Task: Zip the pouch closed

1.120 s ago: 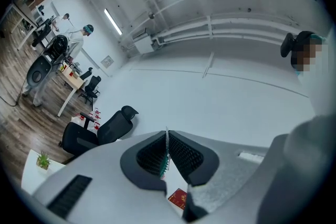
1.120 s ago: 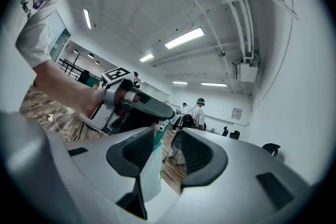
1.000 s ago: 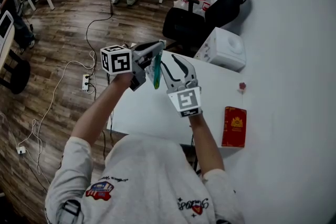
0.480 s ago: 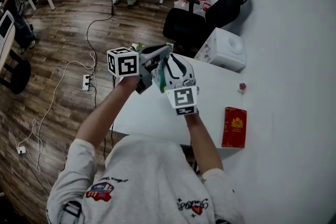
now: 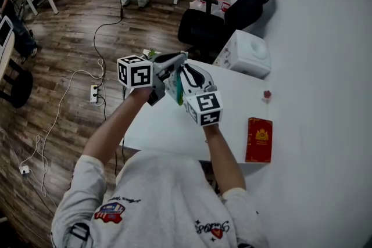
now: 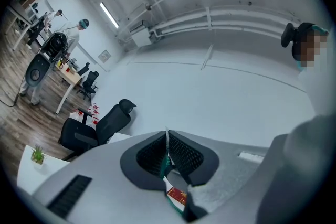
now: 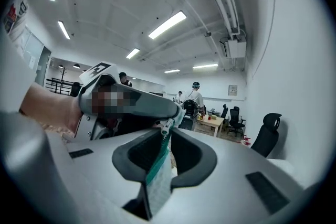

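– Floor [image 5: 58, 67] first then? dark wood planks all down the left of the head view, with a power strip [image 5: 93, 93] lying on it

– yep, and next biggest is the white table [image 5: 168, 125], running from the middle out to the right. black office chair [image 5: 200, 29] at its far end, and a white boxy appliance [image 5: 247, 55] sat on the far corner

– what's the red thing

– red booklet [image 5: 258, 139], flat on the table over on the right, well apart from the hands. there's a tiny red bit [image 5: 267, 93] beyond it, too small to tell what it is

– ok and the grippers?

– both up in the air over the table's far left corner, tips meeting. left gripper [image 6: 167, 136] has its fingers pressed together on the pouch [image 6: 176, 198], so the pouch is off the table. its thin edge is clamped between the tips, and you can see green trim and a red print lower down in the left gripper view

– right one?

– right gripper [image 7: 166, 132] comes in from the other side. its fingers have just been closing and they're pinching the pouch's top edge, with the sheet hanging down between them and leaning on the left-hand finger. small pale zipper pull [image 7: 167, 124] sticks up just above the tips, right beside the left gripper's finger
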A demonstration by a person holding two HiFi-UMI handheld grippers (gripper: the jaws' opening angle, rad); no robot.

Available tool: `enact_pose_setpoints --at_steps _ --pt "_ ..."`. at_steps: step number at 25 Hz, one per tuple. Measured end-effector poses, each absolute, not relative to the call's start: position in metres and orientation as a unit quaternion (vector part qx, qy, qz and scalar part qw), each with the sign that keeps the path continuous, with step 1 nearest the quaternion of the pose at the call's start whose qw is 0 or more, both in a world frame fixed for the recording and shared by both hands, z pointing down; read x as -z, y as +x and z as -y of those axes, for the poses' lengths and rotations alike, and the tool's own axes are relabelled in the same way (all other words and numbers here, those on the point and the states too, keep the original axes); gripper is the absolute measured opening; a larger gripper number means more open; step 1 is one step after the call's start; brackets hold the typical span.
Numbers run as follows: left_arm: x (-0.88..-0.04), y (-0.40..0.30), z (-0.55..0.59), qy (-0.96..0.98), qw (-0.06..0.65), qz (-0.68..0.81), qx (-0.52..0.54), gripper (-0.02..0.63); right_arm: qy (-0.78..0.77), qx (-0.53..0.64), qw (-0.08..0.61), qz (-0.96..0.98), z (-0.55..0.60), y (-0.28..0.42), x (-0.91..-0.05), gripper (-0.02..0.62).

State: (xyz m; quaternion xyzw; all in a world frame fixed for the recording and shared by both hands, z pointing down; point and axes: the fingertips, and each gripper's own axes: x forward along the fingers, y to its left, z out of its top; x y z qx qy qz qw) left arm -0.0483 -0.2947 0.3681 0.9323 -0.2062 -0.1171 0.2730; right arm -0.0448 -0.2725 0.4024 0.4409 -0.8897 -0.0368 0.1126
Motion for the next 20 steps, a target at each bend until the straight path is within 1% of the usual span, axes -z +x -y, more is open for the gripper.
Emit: enact_pose_setpoints --at_steps 5,20 --pt "-0.376 -0.046 0.297 0.932 0.275 0.214 0.104 0.015 0.441 0.018 0.105 0.891 0.273 -0.04 -0.4 0.044" --pt "-0.388 -0.047 0.297 0.925 0.296 0.212 0.107 0.015 0.437 0.009 0.11 0.893 0.275 -0.04 -0.412 0.035"
